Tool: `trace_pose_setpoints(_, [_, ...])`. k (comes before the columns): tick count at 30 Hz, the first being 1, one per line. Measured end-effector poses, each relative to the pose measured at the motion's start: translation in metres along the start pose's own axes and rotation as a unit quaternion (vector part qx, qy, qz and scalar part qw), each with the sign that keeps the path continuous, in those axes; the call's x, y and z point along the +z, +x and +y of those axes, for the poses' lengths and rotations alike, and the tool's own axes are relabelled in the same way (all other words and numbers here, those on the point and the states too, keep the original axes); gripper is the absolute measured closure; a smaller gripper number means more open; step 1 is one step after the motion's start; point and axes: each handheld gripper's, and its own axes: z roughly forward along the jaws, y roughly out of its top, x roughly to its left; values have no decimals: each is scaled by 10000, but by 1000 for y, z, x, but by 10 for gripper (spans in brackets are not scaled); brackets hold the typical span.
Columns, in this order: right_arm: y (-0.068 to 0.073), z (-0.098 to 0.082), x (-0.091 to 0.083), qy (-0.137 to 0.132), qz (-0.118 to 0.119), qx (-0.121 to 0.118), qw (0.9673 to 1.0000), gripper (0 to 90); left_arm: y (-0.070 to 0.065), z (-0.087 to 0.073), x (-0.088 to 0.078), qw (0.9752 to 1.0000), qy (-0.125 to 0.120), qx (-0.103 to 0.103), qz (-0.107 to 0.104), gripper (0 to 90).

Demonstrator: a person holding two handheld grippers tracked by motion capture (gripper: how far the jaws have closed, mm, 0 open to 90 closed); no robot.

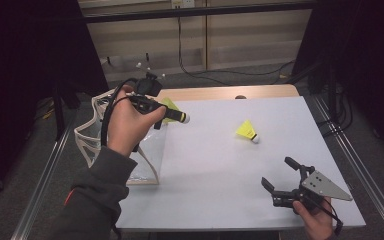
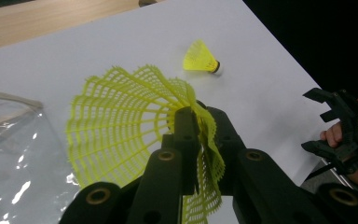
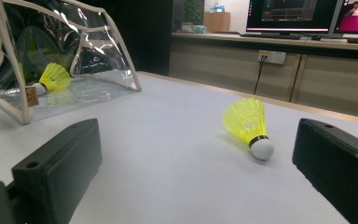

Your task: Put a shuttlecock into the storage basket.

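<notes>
Our left tool (image 2: pixel 191 140) pinches the yellow shuttlecock (image 2: pixel 135 126) by its skirt, up beside the clear pouch (image 1: pixel 97 132). We'd keep that squeeze gentle and aim cork-first at the opening. Right tool (image 1: pixel 280 177) sits spread near the second shuttlecock (image 1: pixel 247 131) on the table (image 1: pixel 210 170).

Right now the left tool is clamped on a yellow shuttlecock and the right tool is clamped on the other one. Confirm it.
Not quite. The right tool is open and holds nothing; the other shuttlecock lies on the table between its jaws, as the right gripper view shows. The left tool is clamped on its shuttlecock.
</notes>
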Motion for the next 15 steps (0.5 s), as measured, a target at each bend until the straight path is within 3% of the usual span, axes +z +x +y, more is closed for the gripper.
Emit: trace_pose_setpoints(15, [1, 0, 1, 10, -5, -33, 10000, 10, 11, 0, -12, 9998, -31, -107, 150, 841])
